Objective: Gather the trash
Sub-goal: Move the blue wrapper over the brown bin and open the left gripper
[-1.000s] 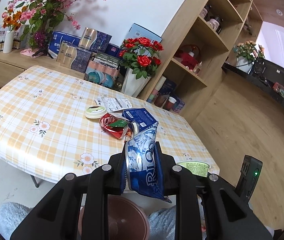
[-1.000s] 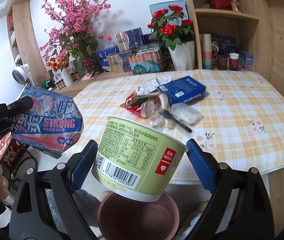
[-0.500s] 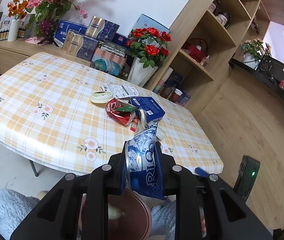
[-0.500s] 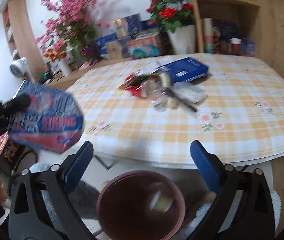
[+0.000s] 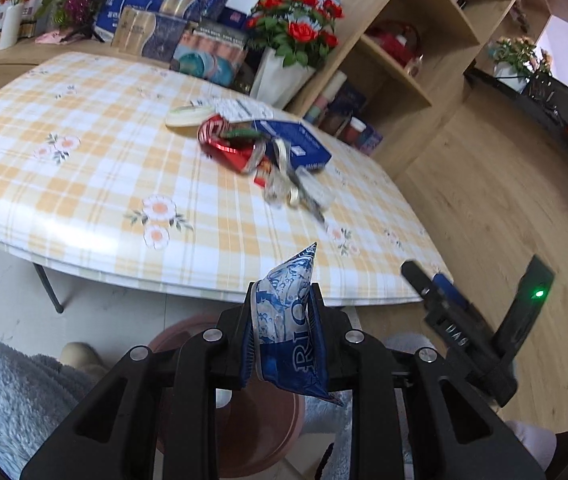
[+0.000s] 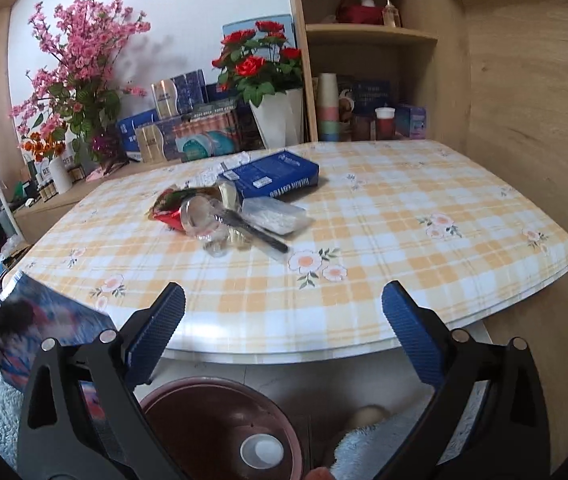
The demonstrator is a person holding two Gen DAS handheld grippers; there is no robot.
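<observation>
My left gripper (image 5: pixel 282 308) is shut on a crumpled blue snack bag (image 5: pixel 290 344), held just above a brown bin (image 5: pixel 176 332) on the floor by the table's near edge. The same bag (image 6: pixel 56 320) shows blurred at the left of the right wrist view. Above the bin's rim (image 6: pixel 204 384) my right gripper (image 6: pixel 282 296) stands wide open with nothing between its blue pads. A pale cup (image 6: pixel 262 451) lies at the bottom of the bin. On the table lie a red wrapper (image 6: pixel 168 212), a blue box (image 6: pixel 272 174), clear plastic (image 6: pixel 276 216) and a black utensil (image 6: pixel 260 236).
The checked tablecloth (image 6: pixel 404 240) covers the table, whose edge hangs over the bin. A round lid (image 5: pixel 188 114) and a paper slip (image 5: pixel 240 108) lie behind the pile. Roses in a white vase (image 6: pixel 280 120), boxes and wooden shelves (image 6: pixel 368 36) stand behind. Grey fluffy fabric (image 5: pixel 12 384) is at the lower left.
The green cup has left my right gripper and dropped into the bin; the right jaws have spread wider. Both grippers have sunk toward the bin, the left still holding the bag.
</observation>
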